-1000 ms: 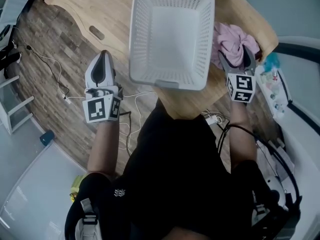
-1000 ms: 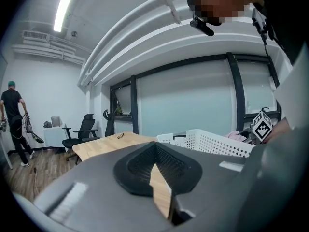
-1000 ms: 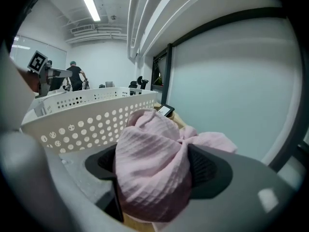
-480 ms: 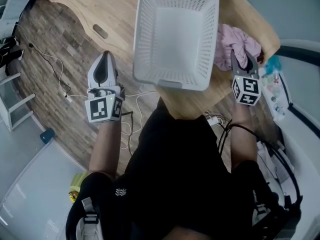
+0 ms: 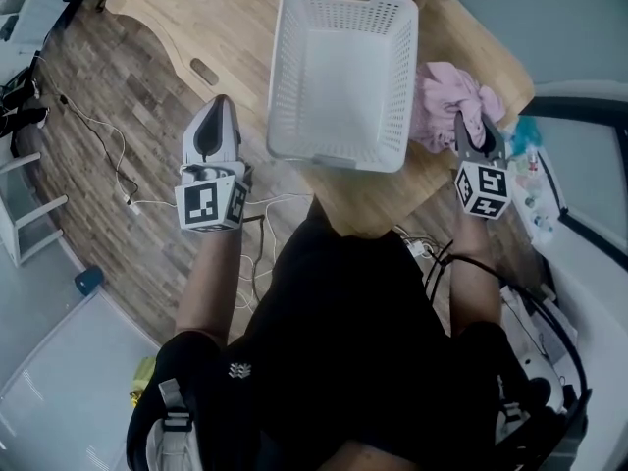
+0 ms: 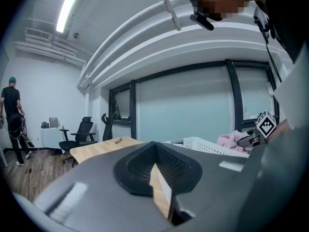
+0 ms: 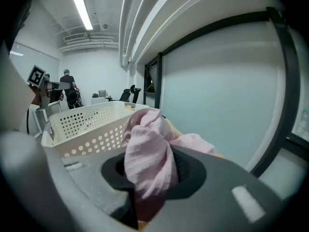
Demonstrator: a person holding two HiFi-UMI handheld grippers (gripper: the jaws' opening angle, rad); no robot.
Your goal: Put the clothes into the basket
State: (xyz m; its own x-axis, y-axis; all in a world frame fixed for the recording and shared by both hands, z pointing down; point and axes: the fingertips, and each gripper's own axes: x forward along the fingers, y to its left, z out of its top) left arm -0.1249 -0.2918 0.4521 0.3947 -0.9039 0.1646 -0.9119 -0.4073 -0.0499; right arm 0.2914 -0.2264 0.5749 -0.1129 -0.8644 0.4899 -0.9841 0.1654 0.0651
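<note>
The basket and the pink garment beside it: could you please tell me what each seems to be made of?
The basket looks like matte white moulded plastic: regular perforated walls. The pink garment looks like soft cloth, perhaps cotton: limp, finely ribbed folds.

My right gripper (image 5: 474, 133) has just been closing its jaws: wide apart a second ago, they now pinch the pink cloth (image 5: 444, 101).

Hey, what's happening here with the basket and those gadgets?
A person is tidying clothes with a handheld gripper in each hand. The right gripper has just been closing its jaws on the pink cloth, bunched on the wooden table beside the empty white basket. The left gripper is shut, holding nothing.
</note>
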